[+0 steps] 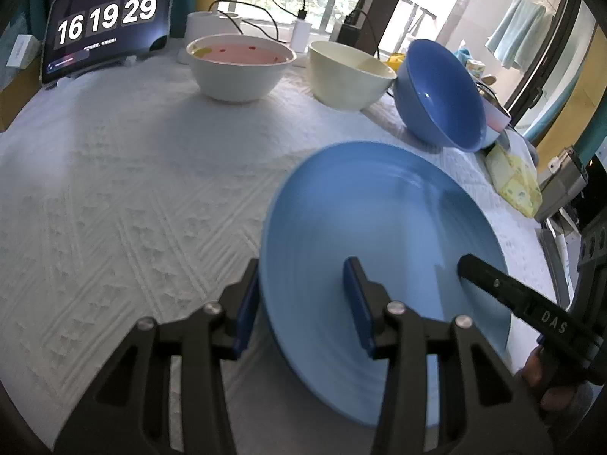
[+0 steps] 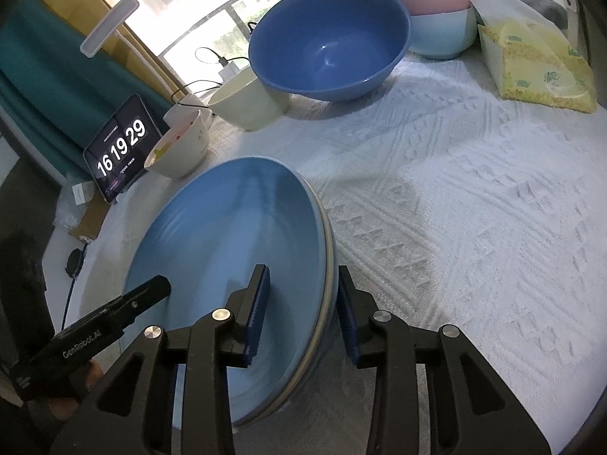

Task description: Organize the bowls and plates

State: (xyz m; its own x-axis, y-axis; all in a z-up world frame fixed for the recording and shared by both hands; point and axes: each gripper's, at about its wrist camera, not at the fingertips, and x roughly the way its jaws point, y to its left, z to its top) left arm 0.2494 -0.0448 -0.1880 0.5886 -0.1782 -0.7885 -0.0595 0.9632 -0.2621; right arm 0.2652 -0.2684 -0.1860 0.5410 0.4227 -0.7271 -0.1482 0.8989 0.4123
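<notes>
Both grippers, left (image 1: pixel 303 303) and right (image 2: pixel 303 314), straddle opposite rims of the plate stack (image 2: pixel 227 265); fingers look part-open, grip unclear. Next: clamp firmly, lift level.

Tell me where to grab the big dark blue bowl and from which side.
Take the dark blue bowl by its rim, tongs straddling the thin wall, one finger inside. Come from the near, open tablecloth side: the cream bowl and pastel bowls crowd its other sides.

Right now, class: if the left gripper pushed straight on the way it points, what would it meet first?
Most likely the blue plate: the left gripper already straddles its rim, so the plate's edge would run deeper between the fingers. Depth is uncertain.
</notes>
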